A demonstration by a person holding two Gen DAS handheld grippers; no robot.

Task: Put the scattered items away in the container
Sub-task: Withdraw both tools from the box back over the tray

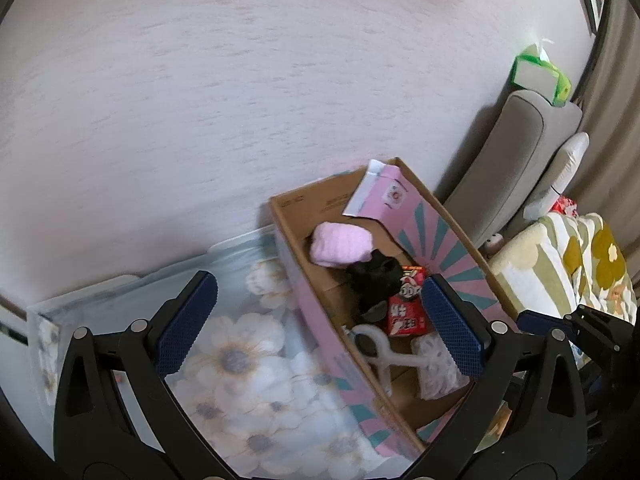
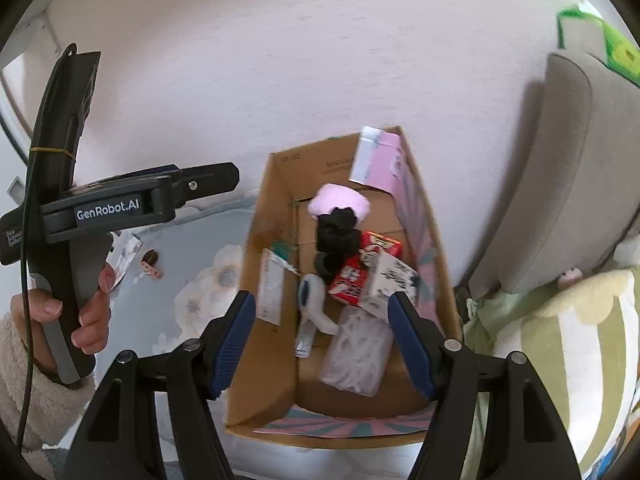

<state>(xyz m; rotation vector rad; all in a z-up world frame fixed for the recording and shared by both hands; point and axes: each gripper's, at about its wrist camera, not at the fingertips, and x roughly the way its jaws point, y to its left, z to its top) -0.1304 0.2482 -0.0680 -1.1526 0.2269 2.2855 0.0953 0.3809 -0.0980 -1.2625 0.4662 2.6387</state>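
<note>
Two grippers hang over the cardboard box (image 2: 276, 360), both with jaws apart and nothing between them. The left gripper (image 1: 320, 320) stands widest; the right gripper (image 2: 322, 340) is open more narrowly. Inside the box lie a pink cloth (image 2: 340, 202), a black bundle (image 2: 338, 232) I can't identify, a red packet (image 2: 352, 276) half buried under a white carton (image 2: 390, 276), and a clear bag (image 2: 356, 356) with blurred contents. On the flowered mat (image 1: 248, 364), a small pinkish thing (image 2: 151, 264) remains outside, too tiny to name
</note>
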